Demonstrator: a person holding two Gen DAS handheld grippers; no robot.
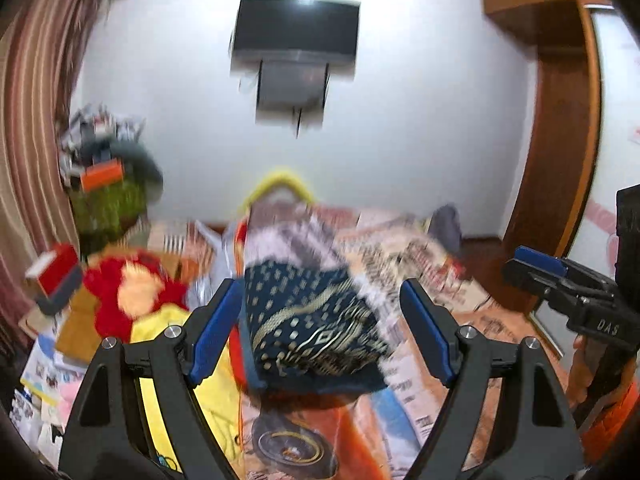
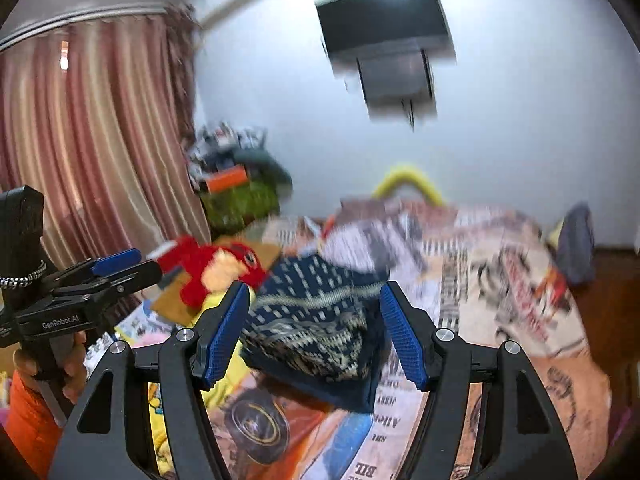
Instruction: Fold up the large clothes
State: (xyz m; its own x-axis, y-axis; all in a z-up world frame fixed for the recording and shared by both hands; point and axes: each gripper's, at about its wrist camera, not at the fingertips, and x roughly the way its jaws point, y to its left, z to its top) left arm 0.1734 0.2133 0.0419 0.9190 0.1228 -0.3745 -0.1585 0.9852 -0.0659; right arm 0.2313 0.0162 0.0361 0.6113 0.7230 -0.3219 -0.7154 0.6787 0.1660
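1. 2 grippers: left gripper (image 1: 320, 332) and right gripper (image 2: 314, 330), both spread, pinching nothing.
2. 1 folded blue patterned cloth (image 1: 316, 320) lies on the bed (image 1: 448, 280), beyond the fingers.
3. 1 red plush toy (image 2: 216, 272) lies to its left.

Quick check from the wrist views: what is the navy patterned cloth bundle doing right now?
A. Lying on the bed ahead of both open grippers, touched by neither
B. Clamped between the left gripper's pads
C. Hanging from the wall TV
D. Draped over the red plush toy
A: the navy patterned cloth bundle rests on the printed bedspread, while the left gripper and right gripper stand open with their blue pads clear of it.
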